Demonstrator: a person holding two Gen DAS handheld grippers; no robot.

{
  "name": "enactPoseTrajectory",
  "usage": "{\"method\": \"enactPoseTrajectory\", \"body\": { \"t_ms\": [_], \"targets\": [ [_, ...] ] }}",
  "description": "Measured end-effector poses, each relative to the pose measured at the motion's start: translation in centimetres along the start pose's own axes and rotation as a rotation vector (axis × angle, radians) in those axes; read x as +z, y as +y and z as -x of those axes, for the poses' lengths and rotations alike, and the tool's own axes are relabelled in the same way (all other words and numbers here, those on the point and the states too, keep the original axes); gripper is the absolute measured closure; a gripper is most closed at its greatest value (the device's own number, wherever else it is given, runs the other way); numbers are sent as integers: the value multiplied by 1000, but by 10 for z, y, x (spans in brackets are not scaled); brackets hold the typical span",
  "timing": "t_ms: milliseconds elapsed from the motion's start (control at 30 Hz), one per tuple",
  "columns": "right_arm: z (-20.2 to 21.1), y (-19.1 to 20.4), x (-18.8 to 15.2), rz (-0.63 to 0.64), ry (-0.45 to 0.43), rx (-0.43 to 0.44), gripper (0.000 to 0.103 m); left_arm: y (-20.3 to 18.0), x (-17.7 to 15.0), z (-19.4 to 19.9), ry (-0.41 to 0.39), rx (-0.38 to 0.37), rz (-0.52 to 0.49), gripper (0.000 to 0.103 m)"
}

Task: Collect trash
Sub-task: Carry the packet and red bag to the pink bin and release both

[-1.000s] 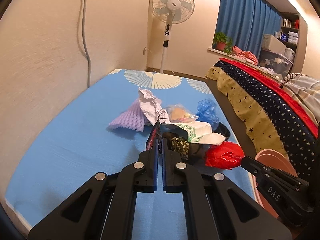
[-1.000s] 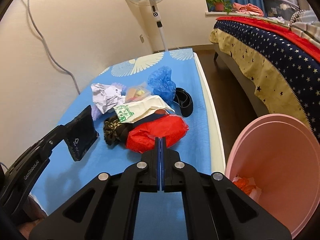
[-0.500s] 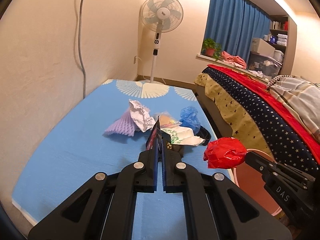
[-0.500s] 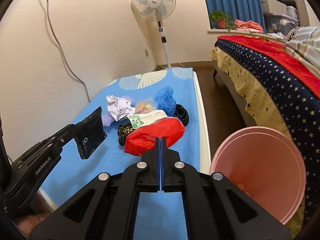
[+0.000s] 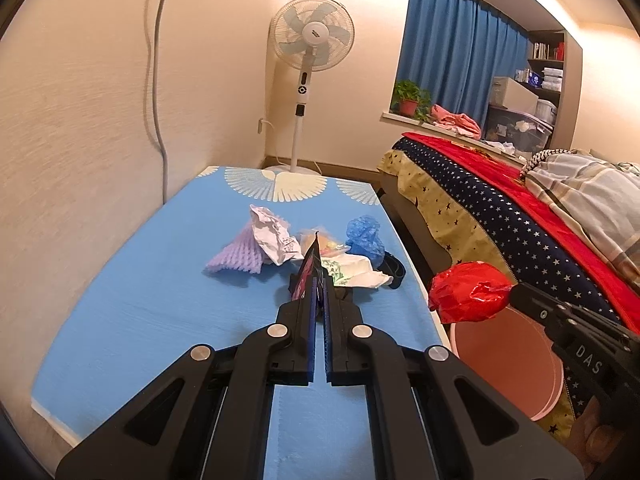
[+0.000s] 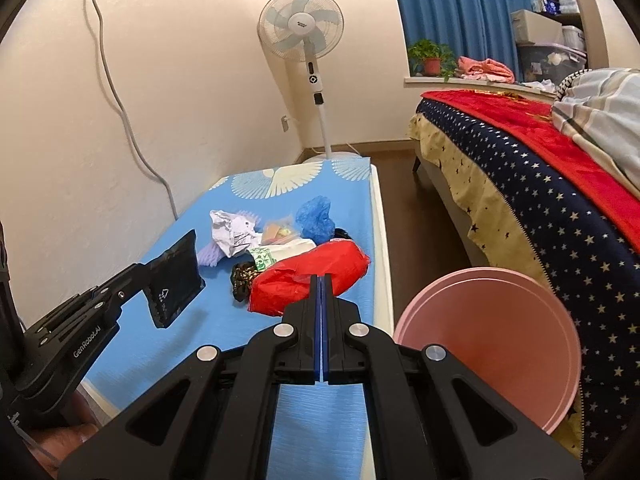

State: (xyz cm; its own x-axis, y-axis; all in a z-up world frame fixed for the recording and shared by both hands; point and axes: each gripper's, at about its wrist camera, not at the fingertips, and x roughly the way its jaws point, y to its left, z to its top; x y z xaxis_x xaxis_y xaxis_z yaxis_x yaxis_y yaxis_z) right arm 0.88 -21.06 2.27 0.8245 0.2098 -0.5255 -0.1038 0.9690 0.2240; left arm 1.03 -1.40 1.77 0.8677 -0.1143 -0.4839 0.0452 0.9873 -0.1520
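My left gripper (image 5: 319, 286) is shut on a black wrapper (image 5: 307, 271), held above the blue mat (image 5: 160, 300); the wrapper also shows in the right wrist view (image 6: 176, 280). My right gripper (image 6: 321, 280) is shut on a red plastic bag (image 6: 310, 278), which hangs just above the pink bin (image 5: 506, 356) in the left wrist view (image 5: 468, 294). The bin (image 6: 488, 336) stands on the floor right of the mat. A trash pile lies on the mat: purple foam net (image 5: 238, 256), crumpled paper (image 5: 272, 232), blue bag (image 5: 364, 236), white printed bag (image 5: 352, 272).
A standing fan (image 5: 310, 64) is at the mat's far end. A bed with a starred cover (image 5: 500, 220) runs along the right. A wall with a cable (image 5: 156, 80) borders the mat's left side. A dark floor strip (image 6: 416, 232) lies between mat and bed.
Both grippers have lifted and drawn back from the pile with their loads. The red bag has moved right, from over the mat to above the bin's near edge.
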Motion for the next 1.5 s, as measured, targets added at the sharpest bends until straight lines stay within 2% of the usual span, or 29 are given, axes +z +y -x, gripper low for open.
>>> {"method": "enactPoseTrajectory", "body": {
  "t_ms": [567,800,1100,1133,1167,1233,1267,1367,1500],
  "targets": [
    [14,-23,7,-17,-36,-75,103,-16,-1,-7,3,-54,-24,100],
    [16,-41,11,-69,-48,-87,103,-22,-4,-12,17,-75,-19,100],
    [37,-65,19,-140,-103,-141,97,-60,-7,-23,31,-266,-69,100],
    [39,-67,20,-144,-108,-150,91,-67,-8,-24,31,-286,-80,100],
    [43,-70,21,-148,-116,-161,80,-76,-10,-26,33,-316,-93,100],
    [49,-74,23,-152,-135,-186,65,-87,-13,-28,38,-352,-107,100],
    [52,-76,24,-151,-143,-199,60,-95,-15,-30,42,-375,-114,100],
    [59,-82,26,-153,-158,-236,52,-115,-20,-36,63,-429,-132,100],
    [65,-89,27,-161,-168,-287,49,-140,-29,-44,92,-485,-154,100]
  ]
}}
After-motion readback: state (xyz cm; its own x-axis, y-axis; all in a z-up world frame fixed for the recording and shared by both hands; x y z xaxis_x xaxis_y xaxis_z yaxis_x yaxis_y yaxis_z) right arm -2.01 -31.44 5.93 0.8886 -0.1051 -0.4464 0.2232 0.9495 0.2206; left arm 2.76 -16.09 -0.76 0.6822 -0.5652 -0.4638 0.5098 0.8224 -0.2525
